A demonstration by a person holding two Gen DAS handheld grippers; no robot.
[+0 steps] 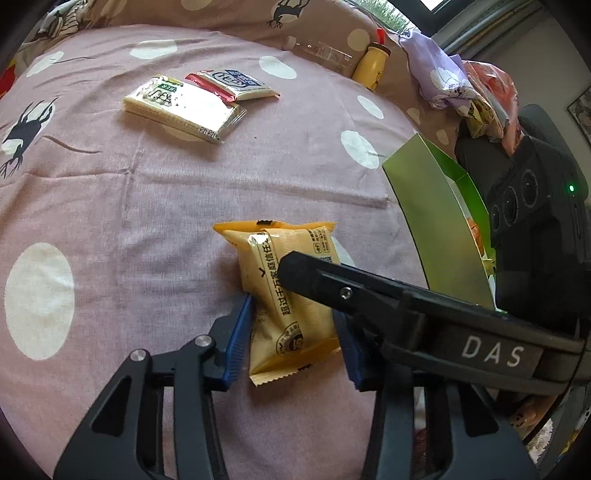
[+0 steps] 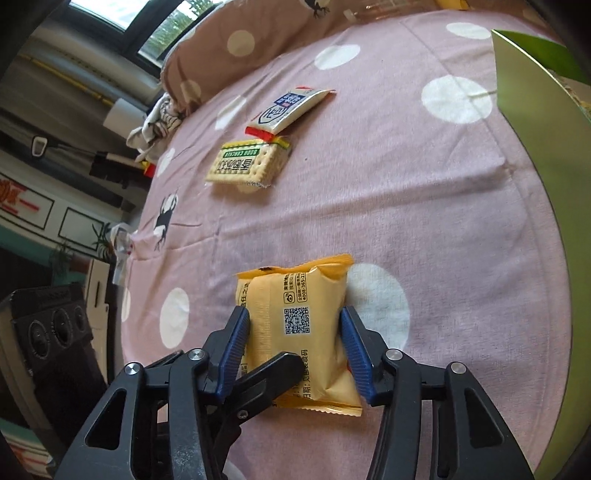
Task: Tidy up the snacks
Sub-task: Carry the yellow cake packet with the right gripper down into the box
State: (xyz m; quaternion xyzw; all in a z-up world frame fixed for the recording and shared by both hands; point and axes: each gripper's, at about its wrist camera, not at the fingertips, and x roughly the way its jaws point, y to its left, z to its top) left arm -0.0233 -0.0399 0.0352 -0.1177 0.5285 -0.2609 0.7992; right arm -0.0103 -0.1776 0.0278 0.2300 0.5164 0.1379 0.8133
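Both grippers are clamped on one orange-yellow snack packet (image 1: 291,295), each set of blue ribbed pads pressed against its opposite long sides. From the left wrist view, the left gripper (image 1: 291,343) grips the packet's lower half, while a black finger of the right gripper (image 1: 306,269) crosses over the packet from the right. From the right wrist view, the right gripper (image 2: 295,347) squeezes the packet at its middle, with a black finger of the left gripper (image 2: 273,373) lying across its near left corner.

The packet is a puffed, pillow-style wrapper with crimped, serrated end seams, a raised back seam, black Chinese print running along its length and a small QR code. It sits between the pads just above a pink bedsheet (image 1: 110,206) dotted with large white circles and dark deer silhouettes.

Ahead of the left gripper and to its left, well apart from the held packet, lie a pale cracker pack (image 1: 181,107) with green lettering and, touching its far end, a white sachet (image 1: 236,85) with blue and red print. To the right of the grippers stands a green cardboard box (image 1: 439,214) with its flap raised. Farther off, a brown spotted pillow (image 1: 236,14), a clear bottle (image 1: 321,51), a yellow bottle (image 1: 371,62) with a red cap and bunched lilac cloth (image 1: 439,70) edge the bed beneath a window (image 2: 147,22).
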